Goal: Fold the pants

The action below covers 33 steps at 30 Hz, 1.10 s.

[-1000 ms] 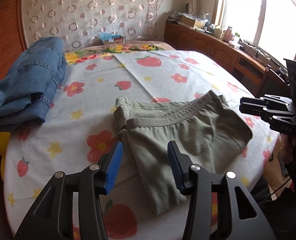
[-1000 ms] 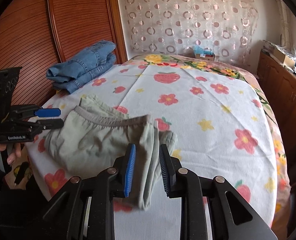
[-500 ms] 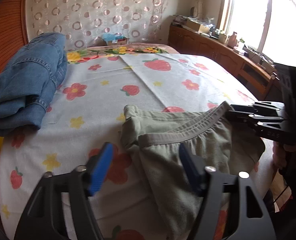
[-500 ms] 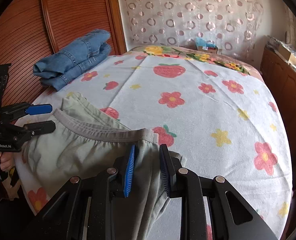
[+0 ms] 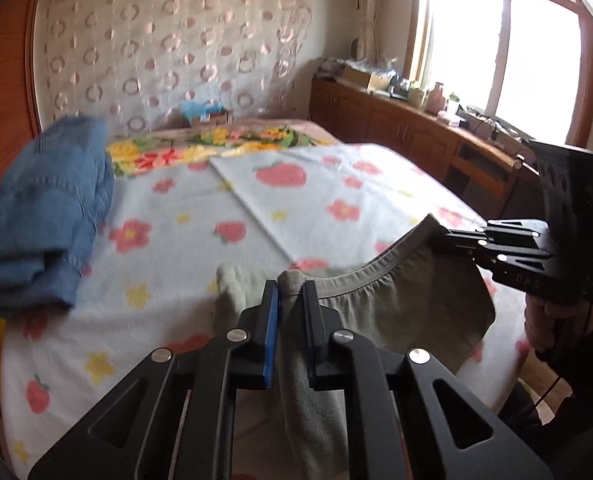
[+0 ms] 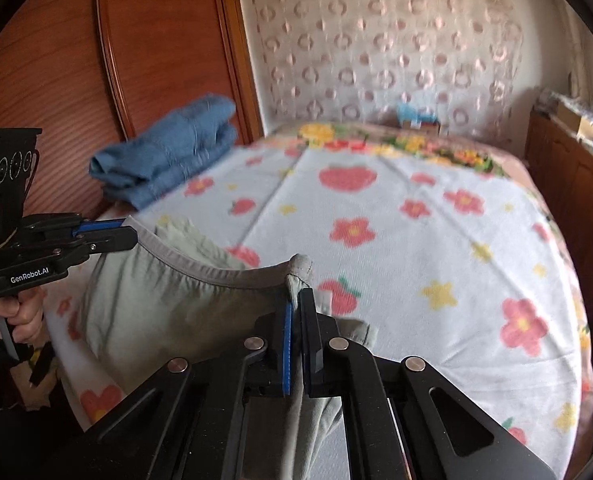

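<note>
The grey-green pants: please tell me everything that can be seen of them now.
The grey-green pants look like soft knit cloth with a darker grey elastic waistband. They are lifted at the waistband, which sags in a curve between the two claws; the rest hangs down onto the flowered bedsheet. The left claw is closing on one end of the waistband, with cloth between its fingers. The right claw is shut on the other end, where cloth bunches above its tips.
</note>
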Available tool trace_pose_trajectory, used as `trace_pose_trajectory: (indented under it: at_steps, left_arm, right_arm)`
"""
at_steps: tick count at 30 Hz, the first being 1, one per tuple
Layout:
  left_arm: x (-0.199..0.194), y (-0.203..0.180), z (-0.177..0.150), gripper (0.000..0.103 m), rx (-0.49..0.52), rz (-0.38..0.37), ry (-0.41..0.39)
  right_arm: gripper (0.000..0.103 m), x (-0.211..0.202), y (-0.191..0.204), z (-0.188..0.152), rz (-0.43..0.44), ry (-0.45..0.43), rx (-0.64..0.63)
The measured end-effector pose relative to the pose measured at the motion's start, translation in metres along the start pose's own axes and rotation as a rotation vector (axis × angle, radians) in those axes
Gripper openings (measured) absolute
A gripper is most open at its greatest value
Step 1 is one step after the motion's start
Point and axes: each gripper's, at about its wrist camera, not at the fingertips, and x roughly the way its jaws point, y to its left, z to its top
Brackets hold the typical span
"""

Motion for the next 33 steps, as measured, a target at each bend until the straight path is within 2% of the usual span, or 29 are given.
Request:
trace_pose_trajectory:
  at_steps: [2,4,9,12,14,15,16,18,19,21,27,33]
  left_arm:
    - [0.002,0.000,0.009,0.013,0.005,0.025,-0.008]
    - [0.011,0.002,0.014,0.013,-0.001,0.037,0.003]
    - [0.037,0.004,0.011,0.013,0.009,0.074,0.085]
    - [0.043,0.006,0.004,0.019,0.000,0.084,0.119]
    - [0.045,0.008,0.001,0.026,-0.005,0.096,0.134]
    - [0.045,0.010,0.000,0.033,-0.007,0.103,0.139]
    - [0.045,0.011,0.000,0.049,-0.011,0.110,0.143]
    - [0.045,0.013,-0.002,0.060,-0.021,0.111,0.146]
    - [0.045,0.015,-0.002,0.071,-0.029,0.110,0.153]
    - [0.044,0.014,-0.004,0.078,-0.033,0.108,0.156]
    - [0.045,0.012,-0.009,0.078,-0.029,0.125,0.166]
    - [0.052,0.014,-0.015,0.078,-0.029,0.148,0.193]
  right_arm:
    - [0.003,-0.004,0.000,0.002,-0.017,-0.019,0.000]
    - [0.003,0.002,-0.002,0.001,-0.038,0.001,0.004]
    - [0.003,0.022,-0.005,-0.004,-0.067,0.086,0.021]
    - [0.006,0.025,-0.003,-0.004,-0.064,0.100,0.028]
    - [0.009,0.025,-0.004,-0.001,-0.072,0.106,0.029]
    - [0.012,0.023,-0.004,-0.001,-0.079,0.105,0.030]
    - [0.014,0.022,-0.004,0.000,-0.082,0.103,0.032]
    - [0.027,0.018,-0.007,0.001,-0.092,0.101,0.043]
    - [0.029,0.015,-0.008,0.001,-0.096,0.098,0.049]
    - [0.034,0.008,-0.008,-0.001,-0.092,0.090,0.059]
    - [0.049,-0.003,-0.006,-0.006,-0.071,0.091,0.066]
    - [0.052,-0.005,-0.009,-0.010,-0.086,0.112,0.073]
